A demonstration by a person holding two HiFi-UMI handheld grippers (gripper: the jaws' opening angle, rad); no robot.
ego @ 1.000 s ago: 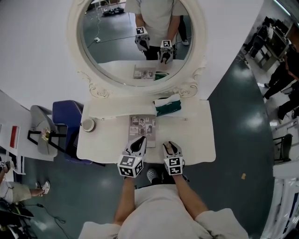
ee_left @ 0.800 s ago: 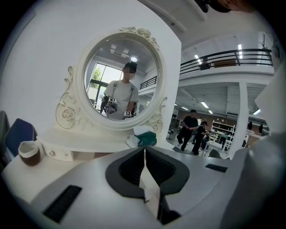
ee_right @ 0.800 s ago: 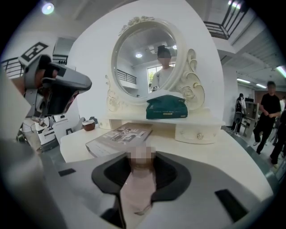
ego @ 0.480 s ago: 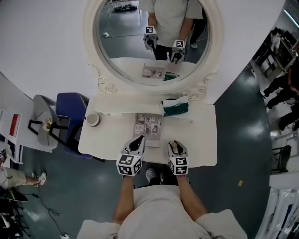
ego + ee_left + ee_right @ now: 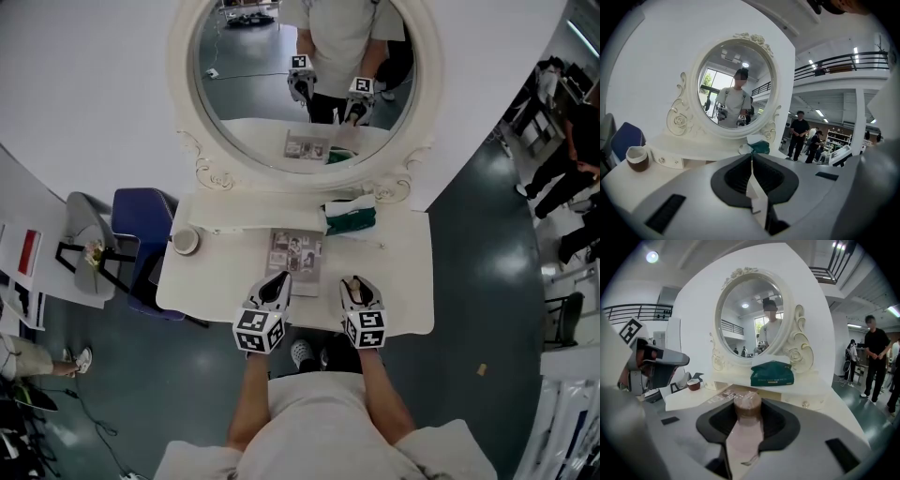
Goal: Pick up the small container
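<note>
1. A white counter stands against a white wall. A low raised shelf with small drawers runs along its back.
2. Above the shelf hangs an oval mirror in a carved cream frame. It reflects the person and both tools.
3. A dark green packet lies on the right part of the shelf, and a printed leaflet lies flat on the middle of the counter.
4. A second small cup, brown with a pale rim, stands at the counter's far left corner, well apart from both tools.
5. The right tool is over the near edge of the counter. Its jaws are clamped on the small container, a brown pot with a clear film top, upright between the pads.
6. The left tool is beside it, over the leaflet's near end, with its jaws pressed together and nothing between them.
7. A blue chair stands by the counter's left end on a dark, glossy floor.
8. To the right, people in dark clothes stand in an open hall. The gripper views show a railed upper gallery there.
</note>
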